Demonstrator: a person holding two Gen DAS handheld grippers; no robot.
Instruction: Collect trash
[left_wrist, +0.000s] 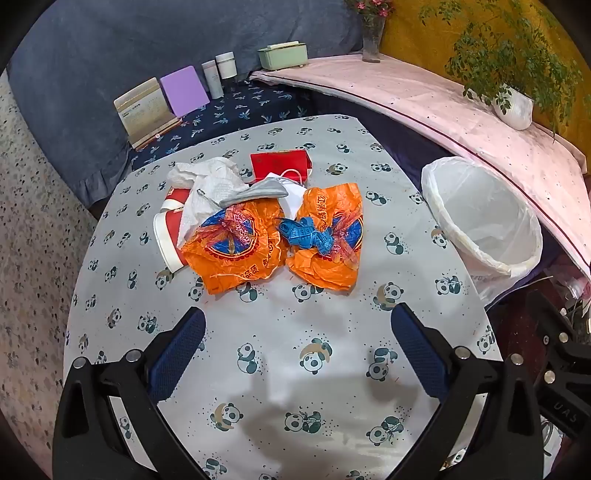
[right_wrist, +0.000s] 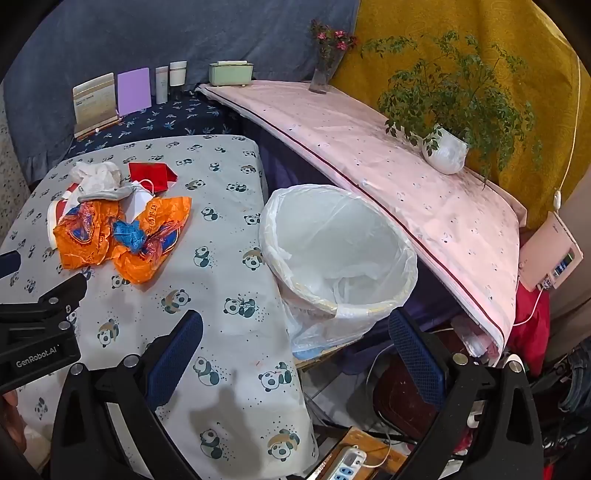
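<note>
A heap of trash lies mid-table on the panda-print cloth (left_wrist: 280, 350): two crumpled orange plastic bags (left_wrist: 236, 251) (right_wrist: 147, 254), a blue wrapper (left_wrist: 306, 234), white tissue (left_wrist: 210, 184), a grey scrap (left_wrist: 258, 190), a red-and-white paper cup (left_wrist: 168, 236) on its side and a red paper bag (left_wrist: 280, 164). A white-lined bin (left_wrist: 484, 218) (right_wrist: 340, 254) stands past the table's right edge. My left gripper (left_wrist: 297, 325) hovers open over bare cloth near the heap. My right gripper (right_wrist: 295, 328) is open above the table's right edge, next to the bin, holding nothing.
A pink-covered shelf (right_wrist: 388, 155) with a potted plant (right_wrist: 447, 151) and a flower vase (right_wrist: 321, 77) runs behind the bin. Books, bottles and a green box (left_wrist: 282, 55) line the back. A power strip (right_wrist: 343, 461) and cables lie on the floor below.
</note>
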